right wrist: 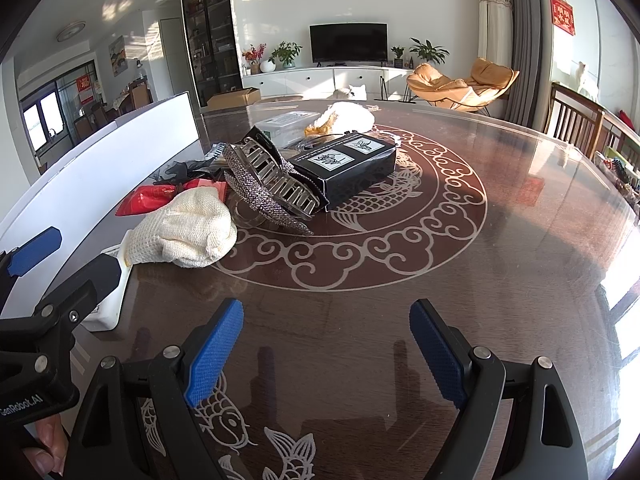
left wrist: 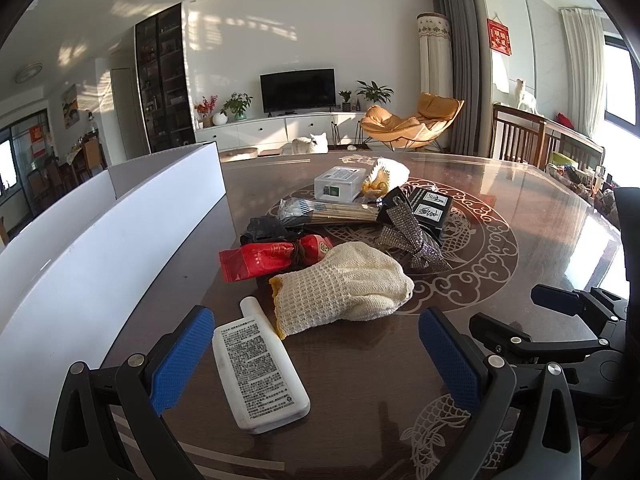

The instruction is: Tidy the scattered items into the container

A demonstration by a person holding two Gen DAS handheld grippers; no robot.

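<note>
A lived-in home: beyond the far edge of the dark glossy dining table with carp inlay [left wrist: 520,240] lies a living room with a black flat television [left wrist: 298,89] on a long white cabinet [left wrist: 280,128], an orange lounge chair [left wrist: 408,122], potted plants and a white cat [left wrist: 310,145].

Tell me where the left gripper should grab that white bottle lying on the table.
Grip the white bottle across its flat body, near the middle, coming down from above with the left gripper. It lies flat, cap end pointing away toward the knitted glove; the open jaws already straddle it, and its narrow width should fit between them.
</note>
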